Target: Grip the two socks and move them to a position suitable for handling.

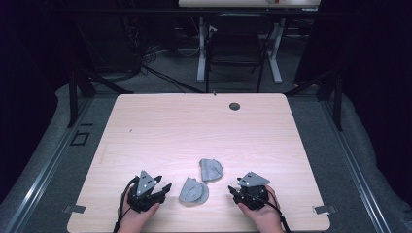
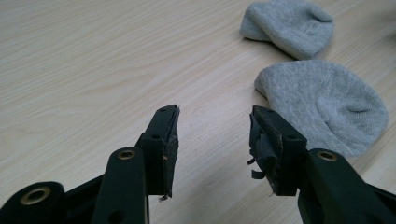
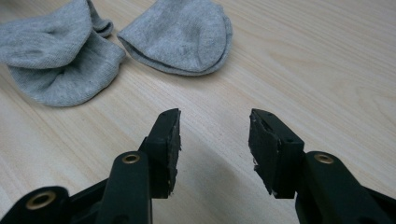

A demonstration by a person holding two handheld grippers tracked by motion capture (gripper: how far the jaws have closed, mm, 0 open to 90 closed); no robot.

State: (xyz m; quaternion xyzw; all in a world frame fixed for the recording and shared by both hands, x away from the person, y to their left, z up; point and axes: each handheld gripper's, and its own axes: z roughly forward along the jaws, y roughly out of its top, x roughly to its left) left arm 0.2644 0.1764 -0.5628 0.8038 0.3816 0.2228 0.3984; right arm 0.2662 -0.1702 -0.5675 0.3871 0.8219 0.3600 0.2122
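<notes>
two grey socks [image 1: 201, 180], black claws [image 1: 167, 187], pale wood-grain table [image 1: 194, 121].

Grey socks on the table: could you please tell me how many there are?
2. One grey sock lies near the table's front edge, between the two hand-held grippers; the other grey sock lies just behind it, slightly right. Nothing seems to hide more.

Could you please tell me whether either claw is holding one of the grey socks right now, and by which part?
Nothing is held: the left claw and right claw are open, apart from both grey socks.
</notes>
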